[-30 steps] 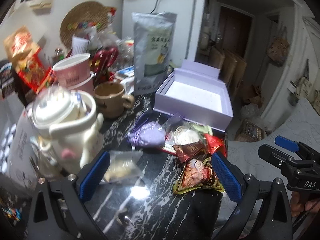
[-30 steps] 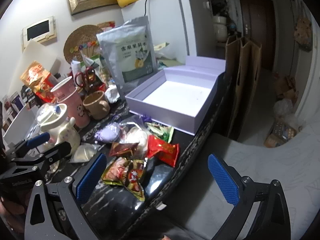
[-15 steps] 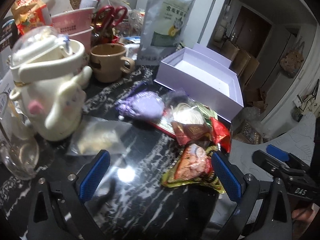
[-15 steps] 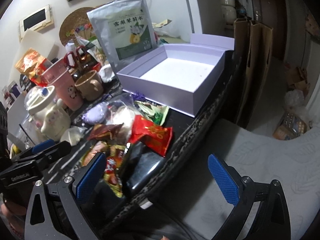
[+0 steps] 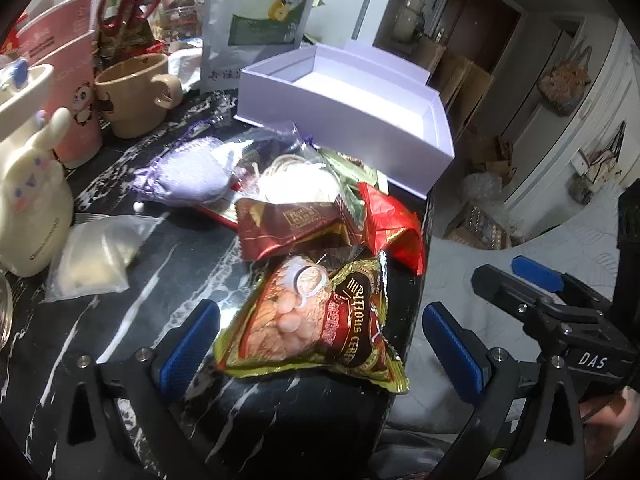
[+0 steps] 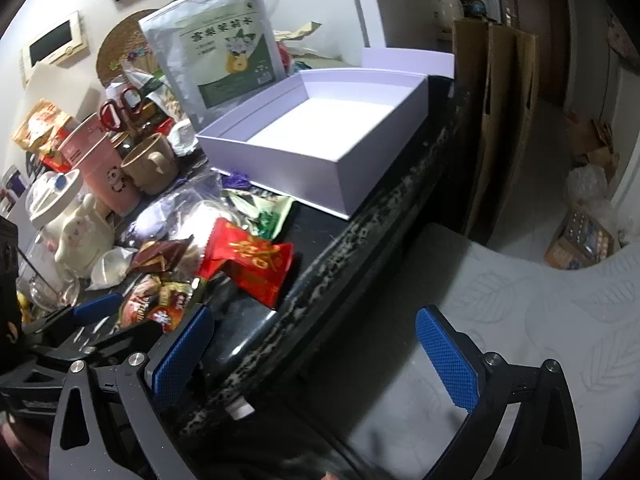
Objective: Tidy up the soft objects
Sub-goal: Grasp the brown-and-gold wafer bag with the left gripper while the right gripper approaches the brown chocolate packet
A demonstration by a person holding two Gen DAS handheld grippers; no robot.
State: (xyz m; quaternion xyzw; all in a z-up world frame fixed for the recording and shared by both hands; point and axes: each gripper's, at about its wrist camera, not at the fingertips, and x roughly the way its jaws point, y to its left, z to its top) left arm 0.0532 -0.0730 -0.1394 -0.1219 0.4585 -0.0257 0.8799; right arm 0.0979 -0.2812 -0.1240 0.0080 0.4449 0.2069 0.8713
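While both sets of jaws stand wide and grip nothing, the left gripper (image 5: 320, 344) straddles the gold packet (image 5: 316, 320), contact unclear. Right gripper (image 6: 314, 354) hangs past the table (image 6: 352, 252) edge. Packets lie just before the lilac box (image 5: 352, 104); the pile hides the lower wrappers.

Snack packets (image 5: 316, 316) heaped on table (image 5: 168, 280), in front of open box (image 5: 348, 108). Drawstring pouch (image 5: 188, 176) left of heap. Mug (image 5: 136, 96) left of box; upright bag (image 5: 260, 12) behind it.
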